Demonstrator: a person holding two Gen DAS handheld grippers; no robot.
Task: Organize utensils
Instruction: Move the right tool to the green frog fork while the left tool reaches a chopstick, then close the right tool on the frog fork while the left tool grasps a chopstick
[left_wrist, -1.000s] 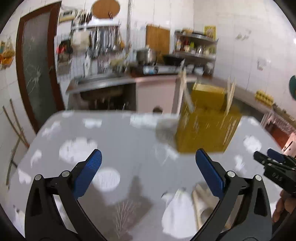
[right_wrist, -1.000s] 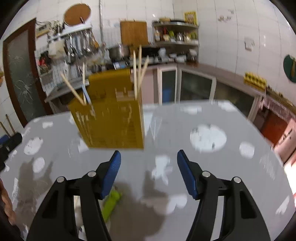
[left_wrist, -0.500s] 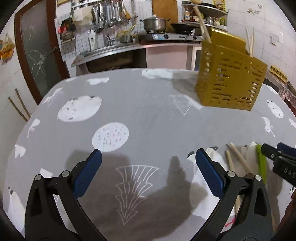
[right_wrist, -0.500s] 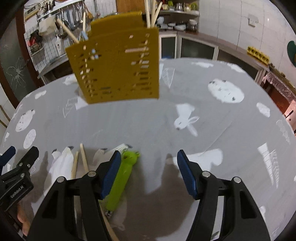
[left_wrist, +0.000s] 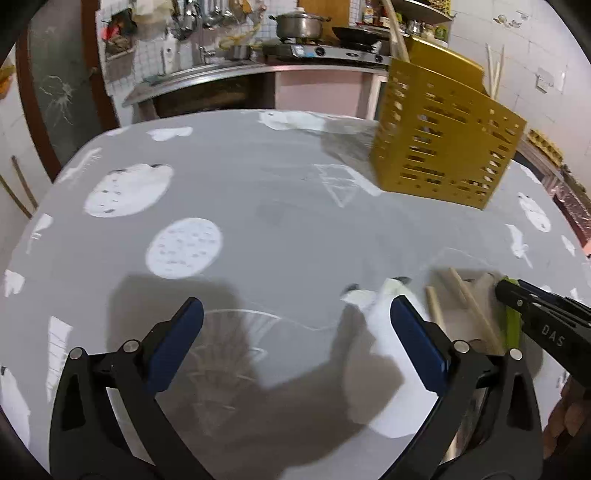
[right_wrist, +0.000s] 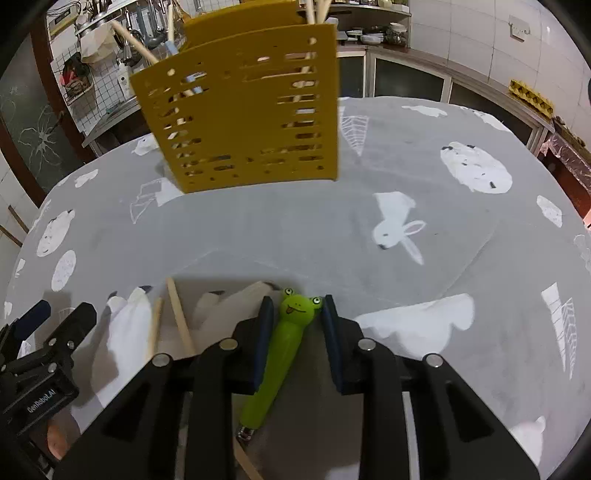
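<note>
Both grippers have come lower over the table (right_wrist: 443, 258), and the right gripper (right_wrist: 297, 310) has just been closing around the green frog handle (right_wrist: 284, 339) (pads look pressed on it). It lies near two wooden sticks (right_wrist: 179, 317). Left gripper (left_wrist: 295, 328) hangs wide open. Behind stands the yellow holder (right_wrist: 243, 107).

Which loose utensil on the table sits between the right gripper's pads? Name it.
The green frog-headed handle, lying between the right gripper pads as they close. The two plain wooden sticks lie left of it, outside the jaws.
</note>
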